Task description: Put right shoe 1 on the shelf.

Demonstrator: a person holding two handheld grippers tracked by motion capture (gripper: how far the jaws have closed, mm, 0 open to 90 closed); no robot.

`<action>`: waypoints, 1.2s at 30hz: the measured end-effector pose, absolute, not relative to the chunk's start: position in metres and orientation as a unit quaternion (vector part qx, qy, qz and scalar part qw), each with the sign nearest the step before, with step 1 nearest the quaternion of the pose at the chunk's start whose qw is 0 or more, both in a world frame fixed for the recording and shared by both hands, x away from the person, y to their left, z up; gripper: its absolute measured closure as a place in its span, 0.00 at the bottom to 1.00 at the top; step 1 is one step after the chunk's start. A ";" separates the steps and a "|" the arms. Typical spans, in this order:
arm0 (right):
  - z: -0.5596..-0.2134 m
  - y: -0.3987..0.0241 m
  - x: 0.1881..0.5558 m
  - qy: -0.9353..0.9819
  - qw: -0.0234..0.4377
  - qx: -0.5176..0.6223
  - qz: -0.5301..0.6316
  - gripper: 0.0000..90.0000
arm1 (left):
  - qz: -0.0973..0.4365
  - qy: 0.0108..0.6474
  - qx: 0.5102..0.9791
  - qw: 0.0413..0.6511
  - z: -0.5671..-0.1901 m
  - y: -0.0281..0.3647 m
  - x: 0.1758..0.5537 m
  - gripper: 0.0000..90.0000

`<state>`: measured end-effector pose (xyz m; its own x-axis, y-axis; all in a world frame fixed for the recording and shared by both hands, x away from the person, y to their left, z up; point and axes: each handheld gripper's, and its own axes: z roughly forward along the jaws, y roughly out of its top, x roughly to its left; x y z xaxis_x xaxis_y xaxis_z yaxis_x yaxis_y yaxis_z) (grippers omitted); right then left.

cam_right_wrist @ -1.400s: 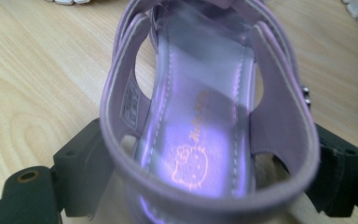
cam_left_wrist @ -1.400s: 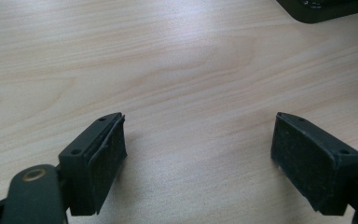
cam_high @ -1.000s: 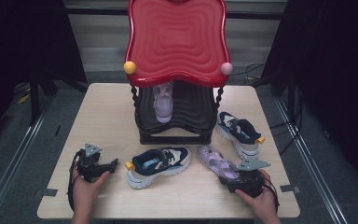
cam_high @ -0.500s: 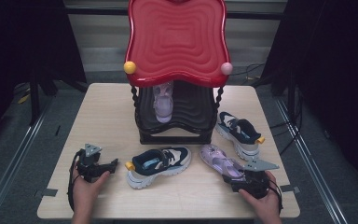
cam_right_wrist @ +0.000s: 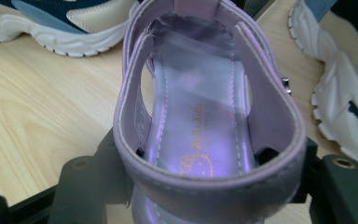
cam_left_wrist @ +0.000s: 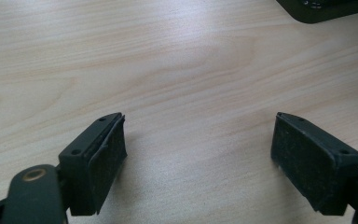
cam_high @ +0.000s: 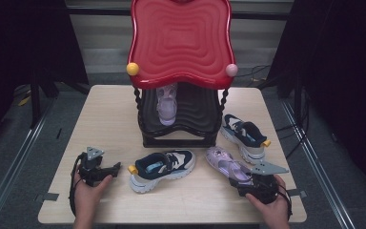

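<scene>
Sandal (cam_right_wrist: 200,116), glossy lilac, heel strap clamped in right gripper (cam_right_wrist: 205,186); left gripper (cam_left_wrist: 198,154) gapes empty.

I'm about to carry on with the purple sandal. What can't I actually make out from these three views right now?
- Right hand-held gripper pads: in the right gripper view the purple sandal heel strap covers them, so contact is unconfirmed.
- Sandal toe: cut off by the top edge of that view.
- Second purple sandal on the black rack: high view, partly hidden under the red top.
- Left hand-held gripper: its own view takes in bare table between open jaws.

Black claw (cam_left_wrist: 200,158) bears 2 rectangular pads, brass rivet, grey triangular plate.
</scene>
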<state>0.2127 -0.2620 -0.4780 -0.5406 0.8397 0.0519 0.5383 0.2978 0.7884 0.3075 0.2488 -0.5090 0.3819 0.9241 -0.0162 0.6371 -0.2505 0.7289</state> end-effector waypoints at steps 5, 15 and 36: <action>-0.468 -0.261 0.212 0.773 0.196 0.446 0.405 0.40 | 0.215 0.513 0.761 0.334 -0.509 0.249 0.307 0.19; -0.445 -0.250 0.215 0.758 0.213 0.456 0.415 0.40 | 0.215 0.513 0.761 0.334 -0.509 0.249 0.307 0.19; -0.408 -0.227 0.210 0.744 0.224 0.437 0.453 0.41 | 0.215 0.513 0.761 0.335 -0.509 0.249 0.307 0.20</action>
